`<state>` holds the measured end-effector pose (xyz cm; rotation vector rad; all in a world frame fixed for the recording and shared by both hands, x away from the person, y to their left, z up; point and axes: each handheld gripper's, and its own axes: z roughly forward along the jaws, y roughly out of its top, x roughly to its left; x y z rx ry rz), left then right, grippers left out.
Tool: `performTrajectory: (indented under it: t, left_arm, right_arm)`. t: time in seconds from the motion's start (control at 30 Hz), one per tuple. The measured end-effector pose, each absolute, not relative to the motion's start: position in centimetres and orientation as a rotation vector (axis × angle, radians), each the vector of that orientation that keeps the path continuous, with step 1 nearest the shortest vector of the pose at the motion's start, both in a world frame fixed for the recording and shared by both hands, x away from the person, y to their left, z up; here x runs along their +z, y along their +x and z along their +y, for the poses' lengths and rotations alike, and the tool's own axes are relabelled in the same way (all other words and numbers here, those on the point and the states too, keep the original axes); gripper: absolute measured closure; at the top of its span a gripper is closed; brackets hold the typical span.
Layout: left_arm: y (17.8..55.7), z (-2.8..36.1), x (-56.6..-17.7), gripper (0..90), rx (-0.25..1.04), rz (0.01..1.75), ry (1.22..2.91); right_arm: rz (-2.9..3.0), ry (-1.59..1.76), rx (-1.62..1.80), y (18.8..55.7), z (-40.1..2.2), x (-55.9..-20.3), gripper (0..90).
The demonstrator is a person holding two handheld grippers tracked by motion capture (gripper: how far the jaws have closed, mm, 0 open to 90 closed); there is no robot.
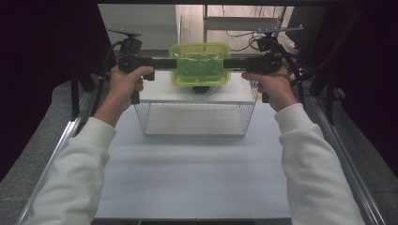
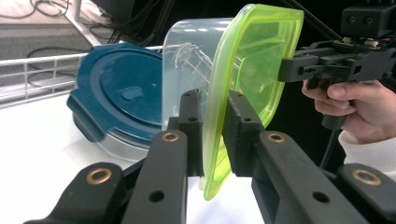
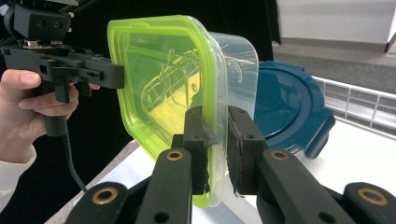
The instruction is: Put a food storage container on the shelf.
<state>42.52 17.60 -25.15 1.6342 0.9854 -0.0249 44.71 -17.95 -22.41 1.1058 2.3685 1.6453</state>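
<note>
Left gripper (image 1: 170, 63) and right gripper (image 1: 230, 63) each clamp opposite rims of the green-lidded container (image 1: 200, 63), held above the wire basket (image 1: 155, 119).

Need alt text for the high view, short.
Two hand-held grippers, left gripper and right gripper, clamp opposite edges of a clear container with a lime-green lid, held above a white wire basket on a white table.

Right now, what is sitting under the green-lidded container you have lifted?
Below the green-lidded container sits a blue-lidded container on the white table. Its contents are hidden by the lid.
</note>
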Motion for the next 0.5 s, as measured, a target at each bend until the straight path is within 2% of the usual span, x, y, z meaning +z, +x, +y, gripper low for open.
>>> performTrajectory:
  t: [0.5]
  left_arm:
    - [45.9, 17.4, -26.5, 78.7, -0.101, 1.086, 1.613]
  right_arm:
    - [2.398, 1.319, 1.595, 48.8, -17.7, -23.4, 78.2]
